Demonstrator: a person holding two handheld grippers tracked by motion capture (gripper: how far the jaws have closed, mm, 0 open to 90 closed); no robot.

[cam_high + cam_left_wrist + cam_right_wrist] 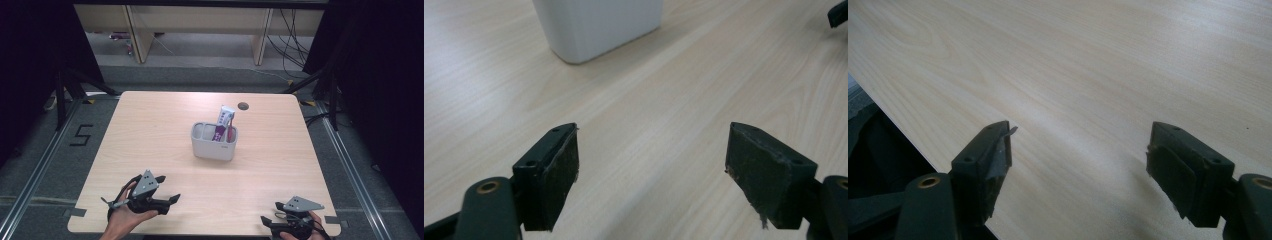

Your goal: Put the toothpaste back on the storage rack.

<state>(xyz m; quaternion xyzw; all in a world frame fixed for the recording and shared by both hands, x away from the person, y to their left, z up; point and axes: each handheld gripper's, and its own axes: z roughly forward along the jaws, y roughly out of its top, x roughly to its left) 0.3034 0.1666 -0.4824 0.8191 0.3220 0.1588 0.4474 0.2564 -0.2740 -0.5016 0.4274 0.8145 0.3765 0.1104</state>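
A pale, light-wood desk (pixel 150 130) with rounded corners stands in the middle of the room, and near its centre sits a small grey plastic organiser with three compartments (pixel 213 148). Two compartments on its left look empty from the high view; the right-hand one holds a white and purple tube (pixel 222 123), standing upright and leaning slightly, with a thin red stick-like item (pixel 230 131) just beside it in the same compartment. Beyond the organiser, a round dark cable hole (pixel 243 106) is set into the desk top near the far edge.

The person's left hand (pixel 121 220) comes in over the near edge and holds the left gripper (pixel 167 193) low over the near-left part of the desk, grey three-cornered plate on top, pointing roughly toward the middle. Its fingers (pixel 555 170) stand wide apart with only bare wood between them, gripping nothing. In the left gripper view the organiser's grey wall (pixel 599 25) rises ahead of the fingers, well apart from them, and a dark tip of the other gripper shows at the upper right corner.

The right gripper (pixel 270 213) rests at the near-right corner of the desk, close to the edge, held in the person's right hand (pixel 300 234). Its fingers (pixel 988 160) are likewise spread wide and hold nothing; bare desk lies between them, with the desk's edge running off at the left of the right gripper view. Both grippers sit well apart from the organiser and from each other.
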